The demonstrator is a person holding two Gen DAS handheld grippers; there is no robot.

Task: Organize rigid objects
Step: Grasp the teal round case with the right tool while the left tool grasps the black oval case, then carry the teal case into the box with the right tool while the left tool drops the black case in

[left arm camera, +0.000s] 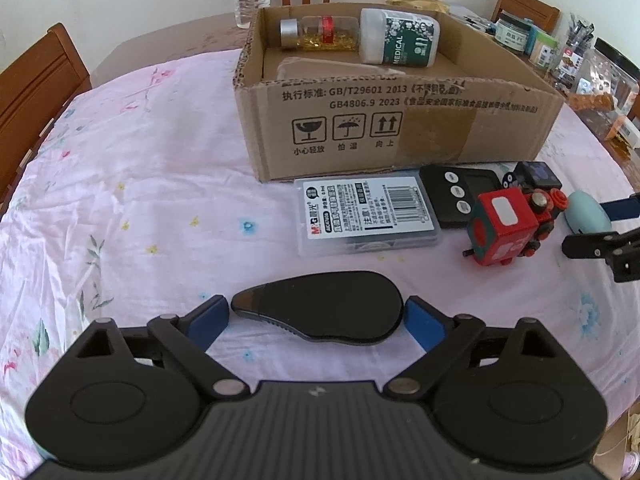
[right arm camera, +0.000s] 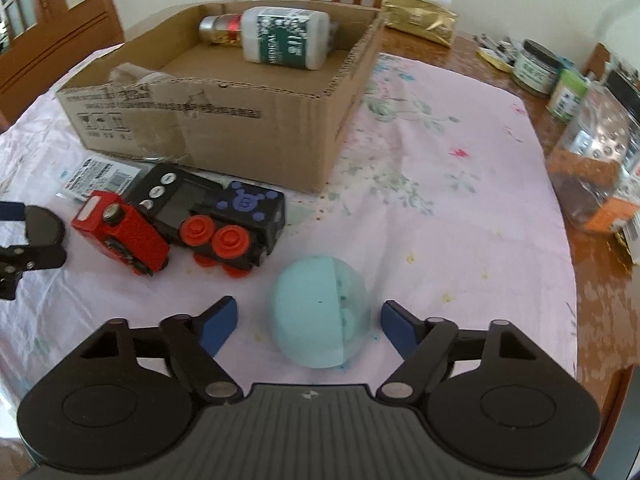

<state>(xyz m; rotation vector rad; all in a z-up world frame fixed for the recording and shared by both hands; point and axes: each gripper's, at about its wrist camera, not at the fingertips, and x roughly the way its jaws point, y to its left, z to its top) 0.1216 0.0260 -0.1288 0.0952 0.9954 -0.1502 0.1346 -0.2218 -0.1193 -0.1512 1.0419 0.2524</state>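
The left gripper [left arm camera: 316,322] is lowered over a flat black teardrop-shaped object [left arm camera: 320,307] lying on the pink floral cloth [left arm camera: 140,200]; its blue pads stand just clear of the two ends, so nothing is gripped — the jaws are spread wide enough to take the object lengthwise. The right gripper [right arm camera: 308,322] likewise brackets a pale blue egg-shaped capsule [right arm camera: 320,312], with daylight visible on both sides, so it holds nothing either. Both probably aim at the cardboard box [left arm camera: 400,128] behind, where a green-labelled bottle [left arm camera: 400,38] and a small jar [left arm camera: 320,34] already lie. A red toy train car [right arm camera: 120,228], a black one [right arm camera: 236,224], a black timer-like device [right arm camera: 172,196] and a clear plastic case [left arm camera: 366,212] wait beside the box.
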